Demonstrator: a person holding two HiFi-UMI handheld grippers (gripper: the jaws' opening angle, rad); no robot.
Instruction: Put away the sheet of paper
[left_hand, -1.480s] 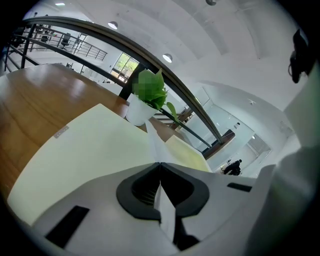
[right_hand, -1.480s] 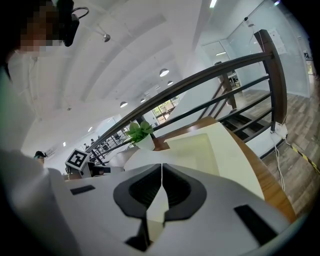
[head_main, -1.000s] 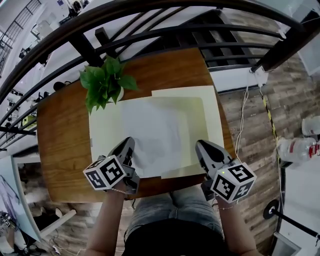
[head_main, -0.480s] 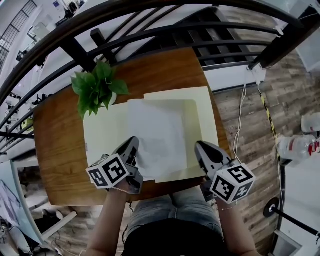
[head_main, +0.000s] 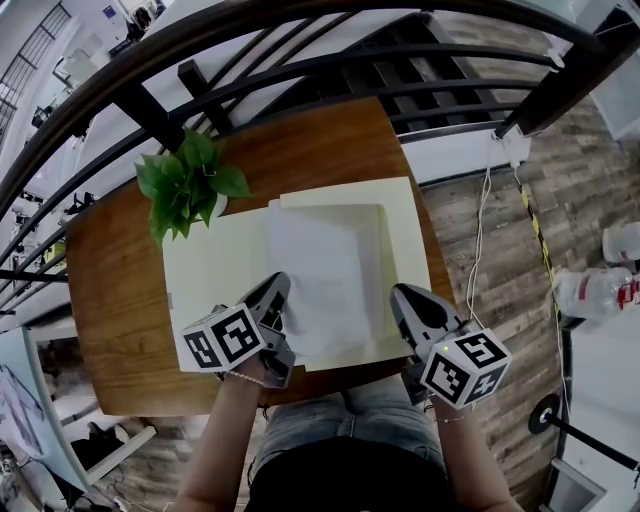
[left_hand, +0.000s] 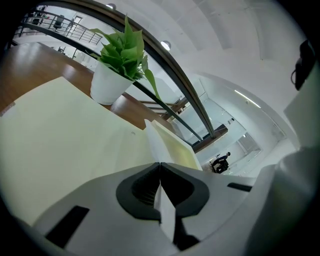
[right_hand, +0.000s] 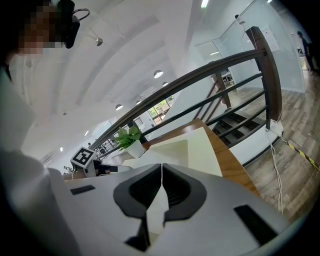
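Starting at the left of the wooden table (head_main: 110, 290), we see a potted plant (head_main: 190, 185) that takes no part in the work. Next to it the folder (head_main: 215, 290) lies open, with its cream left half flat on the wood. The left gripper (head_main: 278, 292) is at the near edge of this folder. Its jaws are closed together, and a thin white edge is pinched between them, which we take to be the sheet of paper (head_main: 320, 270). The sheet lies over the middle of the open folder, a little curved, and it covers part of the right half. Further right, the right gripper (head_main: 405, 297) also has its jaws pressed together on a thin pale edge. By its place at the right border, we judge this to be the folder's right flap, though the colour alone does not settle it. As we judge it, the task is about halfway. The paper is already on the folder, but the folder is not yet closed over it. The sheet must still be released and the flap folded across.
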